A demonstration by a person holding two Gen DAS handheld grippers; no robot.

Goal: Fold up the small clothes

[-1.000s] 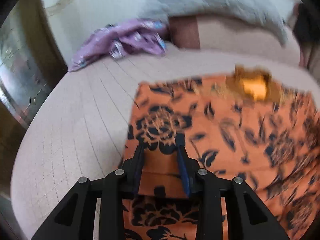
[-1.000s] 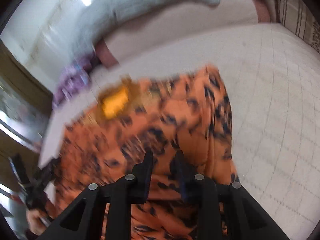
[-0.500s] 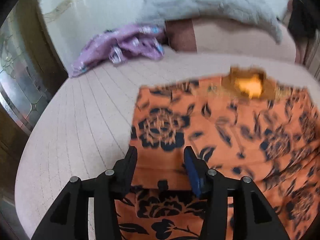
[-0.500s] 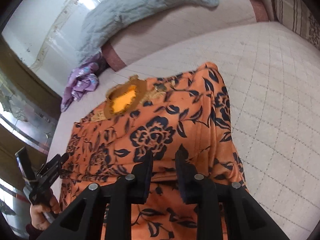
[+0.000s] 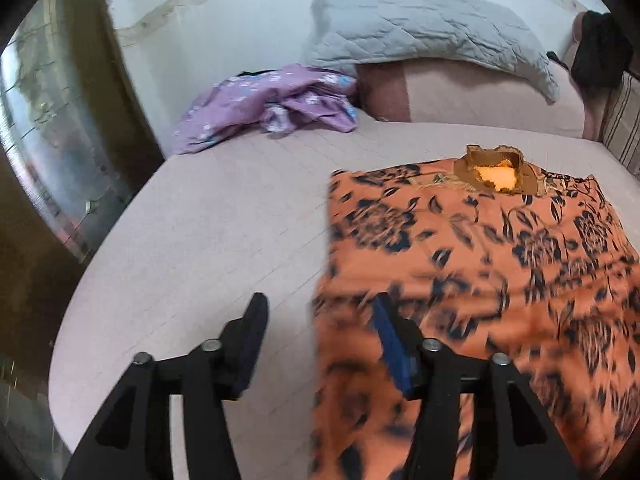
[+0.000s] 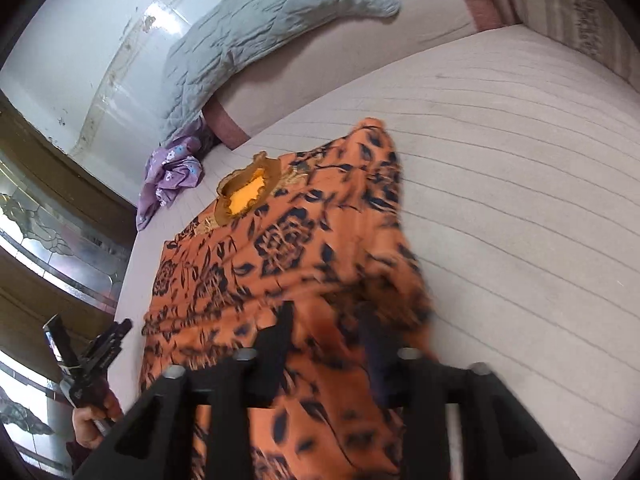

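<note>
The left gripper (image 5: 318,322) is spread wide and holds nothing, straddling the near left edge of the orange flowered top (image 5: 480,264), likely just let go. The right gripper (image 6: 326,332) also looks parted, cloth bunched between its fingers; whether it grips is unclear. The top lies flat on the bed (image 5: 208,232), collar (image 5: 496,168) farthest. Beyond, a purple garment (image 5: 272,104) awaits.

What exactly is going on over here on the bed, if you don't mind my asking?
A person holding a claw in each hand is folding an orange floral garment spread on the bed. The left claw is open at the garment's left edge, gripping nothing. The right claw is open over the cloth near its right side. A crumpled purple garment lies apart near the grey pillow, not yet touched.
</note>
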